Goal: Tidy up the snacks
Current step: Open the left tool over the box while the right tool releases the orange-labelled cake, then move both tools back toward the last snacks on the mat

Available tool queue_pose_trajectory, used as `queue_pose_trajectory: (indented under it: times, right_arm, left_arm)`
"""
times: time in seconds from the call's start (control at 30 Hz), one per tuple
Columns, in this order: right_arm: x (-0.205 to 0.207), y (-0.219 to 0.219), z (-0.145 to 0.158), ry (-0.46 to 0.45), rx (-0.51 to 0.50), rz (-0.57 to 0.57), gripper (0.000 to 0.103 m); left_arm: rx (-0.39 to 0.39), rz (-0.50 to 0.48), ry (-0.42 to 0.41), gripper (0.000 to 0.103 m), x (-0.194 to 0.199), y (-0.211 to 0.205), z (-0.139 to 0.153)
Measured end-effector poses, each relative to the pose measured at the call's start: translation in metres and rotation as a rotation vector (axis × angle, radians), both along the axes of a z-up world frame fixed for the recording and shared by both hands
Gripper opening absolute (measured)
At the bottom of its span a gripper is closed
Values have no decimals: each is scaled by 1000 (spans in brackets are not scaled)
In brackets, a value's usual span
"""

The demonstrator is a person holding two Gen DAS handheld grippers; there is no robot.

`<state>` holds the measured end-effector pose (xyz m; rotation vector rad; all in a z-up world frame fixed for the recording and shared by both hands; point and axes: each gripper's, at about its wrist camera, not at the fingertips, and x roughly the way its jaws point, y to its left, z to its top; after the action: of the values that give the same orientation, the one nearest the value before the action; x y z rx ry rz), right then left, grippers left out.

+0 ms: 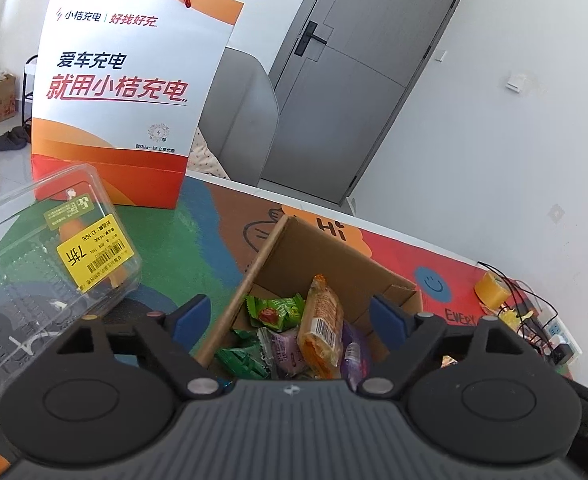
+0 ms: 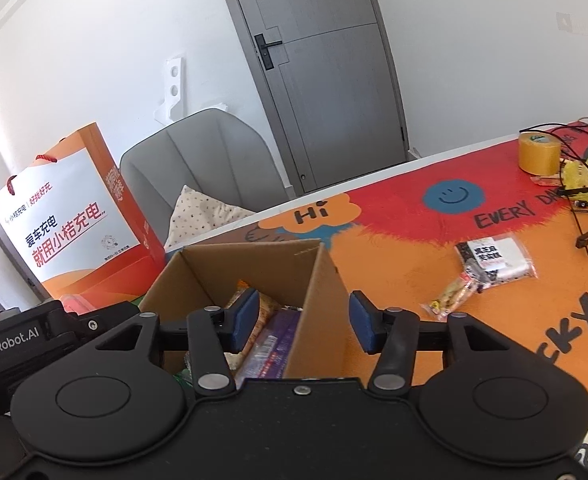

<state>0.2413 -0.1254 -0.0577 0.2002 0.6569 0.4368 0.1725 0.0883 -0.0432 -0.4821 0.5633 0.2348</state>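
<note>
The left gripper (image 1: 289,320) stood with its jaws spread wide above the cardboard box (image 1: 336,258), gripping nothing; the wrapped snacks in the box (image 1: 320,330) lay loose below and between its blue pads, in the lower centre of the left wrist view. The right gripper (image 2: 304,324) was partly open and likewise empty, its jaws straddling the box's right wall (image 2: 320,300) in the lower centre of the right wrist view, one pad over the box interior and the other outside it. Two snacks remained unsorted on the printed mat (image 2: 394,264): a black-and-white packet (image 2: 494,262) and a slim wrapped bar (image 2: 454,294), touching each other at centre right of the right wrist view. They lay to the right of the right gripper and slightly beyond its pads. The bar's long axis ran diagonally from lower left to upper right. The right gripper appeared the nearer one, since neither item showed in the left wrist view. A clear plastic container (image 1: 49,264) occupied the left of that view.
</note>
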Motion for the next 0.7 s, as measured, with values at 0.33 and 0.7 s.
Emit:
queue_pose_trajectory:
  times: [0.33,0.7]
  right_arm:
    - [-10,-33,-1,8,24,3,73]
    - [-17,-78,-1,34,86,4,103]
  left_arm:
    - [32,-7,34,93,-1,-24,1]
    - [74,-69,72,93,-2,-64,3]
